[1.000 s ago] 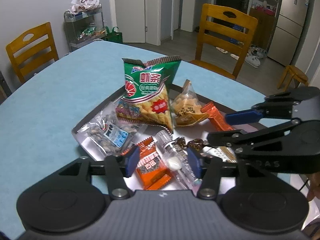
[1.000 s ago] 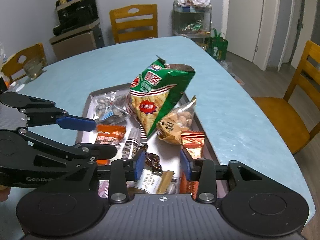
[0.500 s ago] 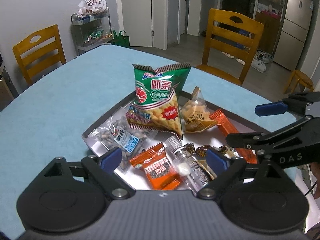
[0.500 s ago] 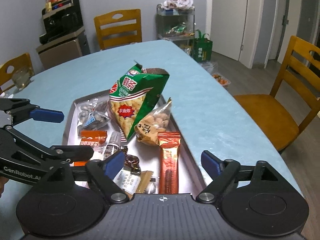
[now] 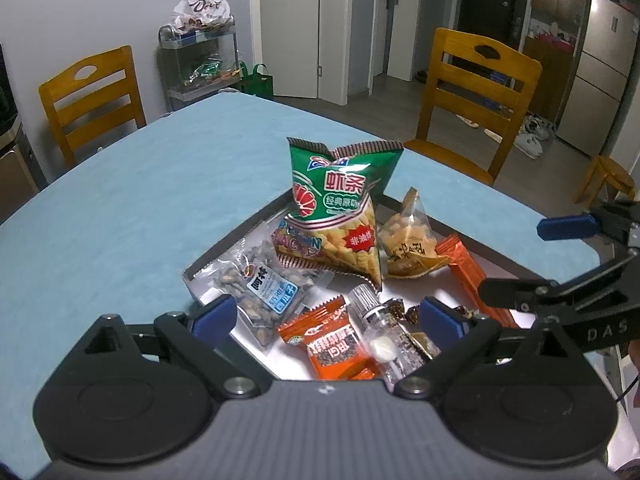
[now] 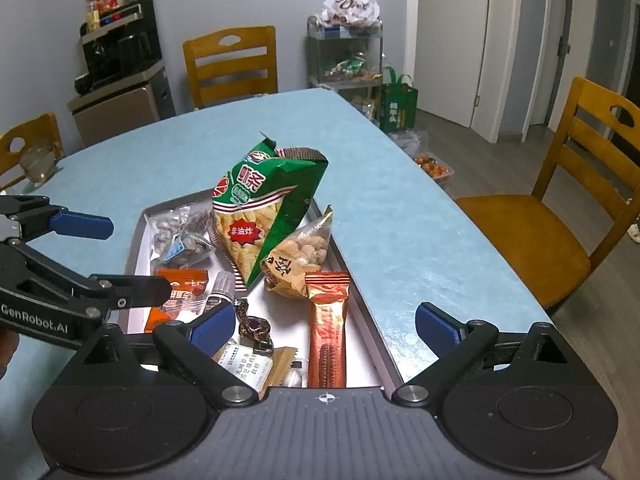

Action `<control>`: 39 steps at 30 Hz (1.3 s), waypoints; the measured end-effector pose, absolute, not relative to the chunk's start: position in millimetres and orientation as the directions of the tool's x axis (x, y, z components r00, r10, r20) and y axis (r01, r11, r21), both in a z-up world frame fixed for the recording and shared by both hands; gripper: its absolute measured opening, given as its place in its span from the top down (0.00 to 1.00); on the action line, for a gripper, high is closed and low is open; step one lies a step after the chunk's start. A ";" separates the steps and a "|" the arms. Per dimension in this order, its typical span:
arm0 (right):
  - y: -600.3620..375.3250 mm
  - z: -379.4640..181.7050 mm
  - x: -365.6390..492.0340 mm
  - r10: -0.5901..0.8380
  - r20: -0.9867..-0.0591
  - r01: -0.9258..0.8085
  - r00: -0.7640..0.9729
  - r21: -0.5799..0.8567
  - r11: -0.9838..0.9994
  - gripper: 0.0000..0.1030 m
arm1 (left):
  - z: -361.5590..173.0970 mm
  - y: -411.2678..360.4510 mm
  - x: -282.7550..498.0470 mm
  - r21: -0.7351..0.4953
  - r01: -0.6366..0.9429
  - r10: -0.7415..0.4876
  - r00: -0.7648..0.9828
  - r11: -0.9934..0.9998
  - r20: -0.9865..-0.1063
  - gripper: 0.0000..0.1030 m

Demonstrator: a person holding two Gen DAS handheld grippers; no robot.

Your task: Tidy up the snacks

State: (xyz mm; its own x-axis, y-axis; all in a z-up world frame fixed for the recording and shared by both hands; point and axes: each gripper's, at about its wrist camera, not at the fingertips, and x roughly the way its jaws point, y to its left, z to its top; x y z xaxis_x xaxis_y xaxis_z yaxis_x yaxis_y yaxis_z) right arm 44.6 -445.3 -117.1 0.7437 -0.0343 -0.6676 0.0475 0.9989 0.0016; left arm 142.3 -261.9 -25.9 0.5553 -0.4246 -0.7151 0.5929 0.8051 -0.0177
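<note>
The snacks lay in a metal tray (image 6: 362, 280) on the blue surface (image 5: 140, 200). A green bag (image 5: 340, 204) stood upright at the far end, with a nut packet (image 5: 408, 240) leaning beside it and a seed packet (image 5: 260, 284) on its other side. Nearer lay an orange packet (image 5: 332, 336), a small clear bottle (image 5: 380, 332), dark candies (image 6: 254, 326) and a long orange bar (image 6: 328, 328). The left tool (image 5: 326, 318) hovered over the tray's near end, its jaws opening wide with nothing gripped; the bottle and orange packet lay below the gap. The right tool (image 6: 326, 326) hovered likewise, jaws opening, empty, above the bar and candies. Wooden chairs (image 5: 476, 92) stood around the surface.
</note>
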 end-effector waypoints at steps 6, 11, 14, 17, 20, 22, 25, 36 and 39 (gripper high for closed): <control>-444.4 -115.6 43.6 -0.041 -0.663 0.053 0.748 -0.002 0.999 0.02 | -23.8 -259.9 143.0 -0.022 0.591 -0.426 0.555 0.807 -0.715 0.03; -444.2 -114.9 42.3 -0.042 -0.661 0.059 0.750 0.003 0.998 0.01 | -22.6 -257.9 144.1 -0.028 0.590 -0.428 0.552 0.807 -0.716 0.03; -443.8 -114.6 42.0 -0.038 -0.661 0.060 0.750 0.011 0.998 0.01 | -21.6 -256.5 144.2 -0.032 0.588 -0.430 0.551 0.808 -0.716 0.03; -444.4 -113.0 41.5 -0.025 -0.660 0.061 0.751 0.031 0.998 0.00 | -17.5 -255.6 143.5 -0.037 0.588 -0.433 0.550 0.808 -0.714 0.03; -444.5 -109.7 40.1 -0.011 -0.654 0.058 0.756 0.049 0.997 0.00 | -9.6 -253.4 142.1 -0.042 0.585 -0.440 0.558 0.810 -0.704 0.03; -443.1 -107.4 39.3 -0.006 -0.651 0.053 0.759 0.053 0.997 0.00 | -4.2 -251.9 140.9 -0.045 0.583 -0.444 0.564 0.811 -0.697 0.03; -441.1 -105.7 38.6 -0.004 -0.649 0.053 0.761 0.055 0.997 0.00 | 1.4 -249.9 139.0 -0.050 0.582 -0.448 0.567 0.812 -0.691 0.03; -438.4 -105.9 38.0 -0.004 -0.651 0.055 0.759 0.057 0.997 0.00 | 8.3 -247.0 132.5 -0.058 0.590 -0.459 0.558 0.805 -0.691 0.01; -438.1 -105.9 37.7 -0.007 -0.650 0.054 0.760 0.053 0.997 0.00 | 9.2 -246.2 131.7 -0.059 0.592 -0.460 0.557 0.804 -0.691 0.01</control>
State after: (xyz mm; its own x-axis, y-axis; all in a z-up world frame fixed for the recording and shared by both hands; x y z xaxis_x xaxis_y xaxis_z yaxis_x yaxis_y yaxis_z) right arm 37.7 -438.1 -105.9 0.7600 -0.0067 -0.6499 0.0540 0.9971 0.0529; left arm 131.7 -246.2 9.2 0.5573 -0.4605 -0.6909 0.5915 0.8041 -0.0588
